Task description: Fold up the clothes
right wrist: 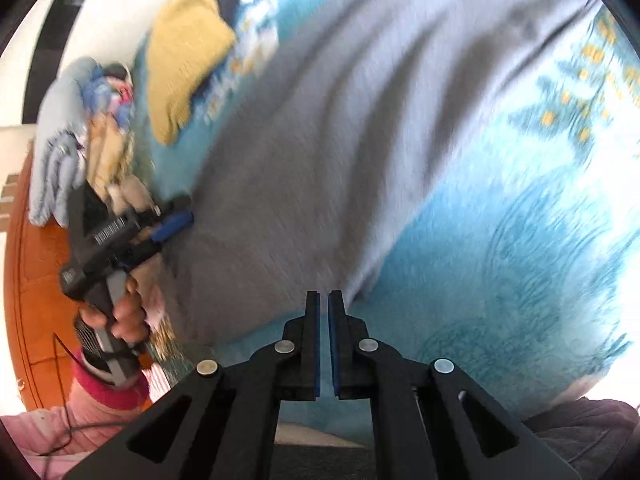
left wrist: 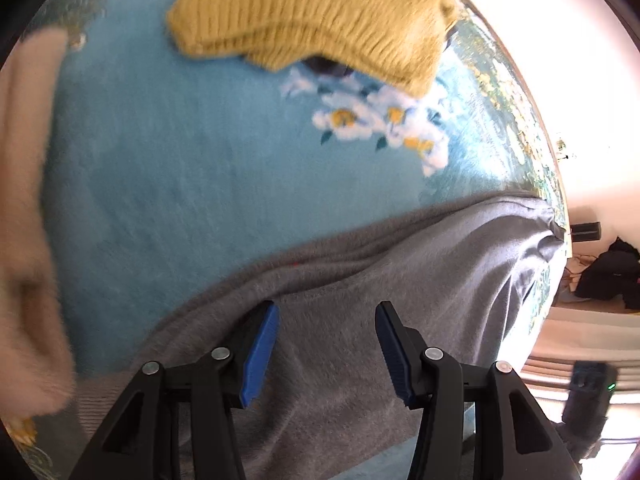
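A grey garment lies spread and rumpled across a blue floral blanket, long creases running through it. The left gripper hovers low over the near part of the cloth with its jaws wide apart, nothing between them. In the right wrist view the same tool shows at the garment's edge, held in a hand with a pink sleeve. The right gripper sits at another edge of the grey cloth, jaws nearly together with only a thin slit between the pads; the blur leaves it unclear whether a bit of fabric is pinched there, though it looks empty.

A yellow knit lies folded farther up the blanket, and a heap of mixed clothes sits beside it.

The step in hand seems to be the grey piece: both tools are at its edges, which fits either smoothing it flat or taking hold for a fold. Next, each gripper needs a firm pinch on an edge or corner, then a matched lift so the cloth carries over evenly without dragging new creases.
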A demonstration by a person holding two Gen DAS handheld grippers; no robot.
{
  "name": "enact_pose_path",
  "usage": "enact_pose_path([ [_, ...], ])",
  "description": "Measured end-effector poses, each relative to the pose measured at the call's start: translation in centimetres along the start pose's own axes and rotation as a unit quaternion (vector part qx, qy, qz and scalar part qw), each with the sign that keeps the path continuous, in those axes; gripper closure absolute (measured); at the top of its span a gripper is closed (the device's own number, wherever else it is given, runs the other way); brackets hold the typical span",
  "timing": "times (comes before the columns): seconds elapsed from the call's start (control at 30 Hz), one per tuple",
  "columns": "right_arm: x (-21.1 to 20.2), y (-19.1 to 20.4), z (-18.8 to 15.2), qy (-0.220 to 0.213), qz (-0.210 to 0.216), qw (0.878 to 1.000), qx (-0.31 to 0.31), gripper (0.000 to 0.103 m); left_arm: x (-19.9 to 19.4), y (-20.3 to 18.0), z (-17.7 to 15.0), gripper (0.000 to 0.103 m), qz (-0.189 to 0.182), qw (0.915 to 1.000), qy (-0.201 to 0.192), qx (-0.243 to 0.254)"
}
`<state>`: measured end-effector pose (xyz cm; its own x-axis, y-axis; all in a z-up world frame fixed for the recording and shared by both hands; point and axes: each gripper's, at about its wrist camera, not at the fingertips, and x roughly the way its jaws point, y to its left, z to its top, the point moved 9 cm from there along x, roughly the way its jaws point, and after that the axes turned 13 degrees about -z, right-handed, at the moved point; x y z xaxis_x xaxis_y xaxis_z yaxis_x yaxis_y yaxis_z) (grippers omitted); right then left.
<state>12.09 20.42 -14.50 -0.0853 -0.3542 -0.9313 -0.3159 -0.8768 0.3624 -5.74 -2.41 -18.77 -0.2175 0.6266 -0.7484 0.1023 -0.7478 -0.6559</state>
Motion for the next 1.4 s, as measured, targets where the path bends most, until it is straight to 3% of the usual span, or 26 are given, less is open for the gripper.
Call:
enact_pose_path([
  [0.37,-10.4,-1.7,6.7,-0.155,0.033,0.983,0.096,0.098,-5.8,-2.3,0.4,0.047,-0.028,0.9982,-0.039,0.037],
  [0.53,-18.7,-4.0,10.2,-0.24,0.075,0.958,0.136,0.098,-8.2,-1.8,-0.9,0.043,-0.035,0.9973,-0.058,0.03],
  [0.67,-20.8,-6.7,11.8,-0.268,0.091,0.943,0.178,0.096,-8.8,-0.7,-3.0,0.043,-0.026,0.9981,-0.053,0.015],
  [0.77,-19.4,-10.6,12.8,-0.263,0.091,0.934,0.224,0.08,-8.9,0.0,-4.9,0.043,-0.018,0.9985,-0.051,0.01],
  [0.97,-16.6,-18.5,14.9,-0.252,0.09,0.911,0.314,0.076,-9.0,2.1,-7.5,0.043,0.009,0.9984,-0.052,-0.021],
  [1.07,-15.3,-22.5,16.2,-0.251,0.084,0.895,0.358,0.054,-9.3,2.7,-7.9,0.043,0.018,0.9973,-0.057,-0.043],
  [1.17,-14.6,-25.8,17.9,-0.256,0.091,0.88,0.389,0.051,-9.2,3.4,-8.1,0.043,0.03,0.9956,-0.055,-0.07],
  [1.27,-14.3,-28.4,20.0,-0.262,0.093,0.874,0.399,0.045,-9.4,3.6,-7.9,0.042,0.047,0.9935,-0.06,-0.085],
  [1.4,-14.0,-30.5,23.1,-0.269,0.111,0.87,0.397,0.044,-10.0,3.6,-7.6,0.042,0.05,0.9895,-0.073,-0.115],
])
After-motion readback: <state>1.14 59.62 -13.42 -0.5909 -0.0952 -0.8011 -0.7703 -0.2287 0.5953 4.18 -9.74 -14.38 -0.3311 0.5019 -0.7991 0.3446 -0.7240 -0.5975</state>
